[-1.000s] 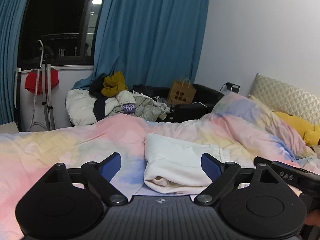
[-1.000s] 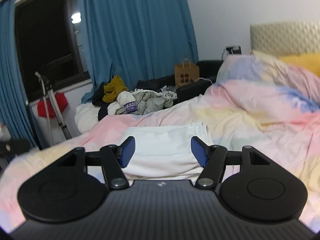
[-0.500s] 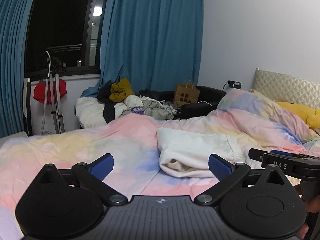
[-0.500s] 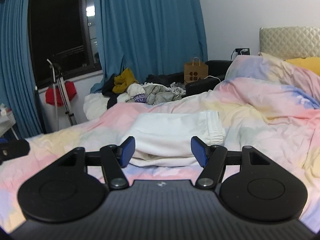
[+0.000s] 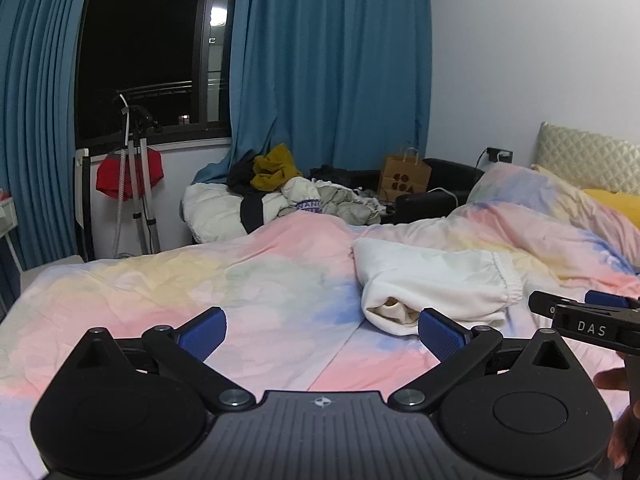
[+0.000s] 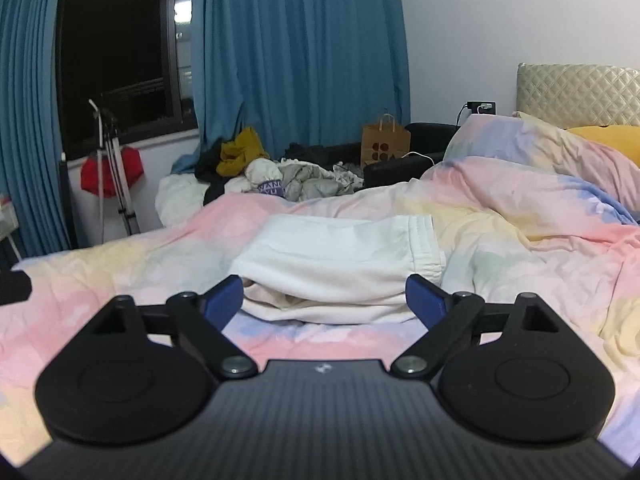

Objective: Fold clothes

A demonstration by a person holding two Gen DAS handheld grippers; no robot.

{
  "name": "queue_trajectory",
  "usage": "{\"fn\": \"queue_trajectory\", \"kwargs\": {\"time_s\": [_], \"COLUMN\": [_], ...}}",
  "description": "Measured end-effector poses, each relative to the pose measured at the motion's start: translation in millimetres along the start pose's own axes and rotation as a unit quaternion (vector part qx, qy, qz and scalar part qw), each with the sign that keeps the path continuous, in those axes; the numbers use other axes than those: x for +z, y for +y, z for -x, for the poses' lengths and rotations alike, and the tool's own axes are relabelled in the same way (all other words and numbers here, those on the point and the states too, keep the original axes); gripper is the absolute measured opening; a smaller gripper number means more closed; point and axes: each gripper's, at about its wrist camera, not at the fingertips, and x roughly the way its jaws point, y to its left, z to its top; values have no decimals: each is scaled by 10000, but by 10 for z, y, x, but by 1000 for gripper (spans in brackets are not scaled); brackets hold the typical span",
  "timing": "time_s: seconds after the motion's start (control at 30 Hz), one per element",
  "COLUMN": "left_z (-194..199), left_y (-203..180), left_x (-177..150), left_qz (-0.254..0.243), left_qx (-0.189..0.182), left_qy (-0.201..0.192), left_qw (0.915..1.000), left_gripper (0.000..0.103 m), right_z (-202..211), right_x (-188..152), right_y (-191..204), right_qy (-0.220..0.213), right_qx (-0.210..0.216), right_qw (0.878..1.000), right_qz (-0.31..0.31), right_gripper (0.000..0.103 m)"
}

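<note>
Lying folded, white garment [image 6: 340, 256] on bed [image 6: 500, 264]; both fingers released. Left view alone shows right gripper [image 5: 588, 320] at 3 o'clock.

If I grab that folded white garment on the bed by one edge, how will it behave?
The white garment is soft cloth in stacked layers, so it will probably droop and unfold if lifted by one edge. It looks thick, so likely has some weight. Pushed, it may bunch and drag the rumpled duvet rather than slide.
</note>
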Motion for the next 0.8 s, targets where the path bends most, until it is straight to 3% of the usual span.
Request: {"fn": "queue_trajectory", "kwargs": {"time_s": [0.23,0.8], "left_z": [31,46], "left_y": [-45,-25], "left_x": [-5,-4], "left_qz": [-102,-17], "left_qx": [68,139], "left_qy": [-25,-69], "left_qw": [9999,9999], "left_gripper": [103,103], "right_z": [-3,-8], "right_x": [-27,-9], "right_y": [105,31], "right_qy": [-11,48], "right_qx": [-56,11], "right_qw": [9995,9999], "right_qz": [316,138], "right_gripper": [90,90]}}
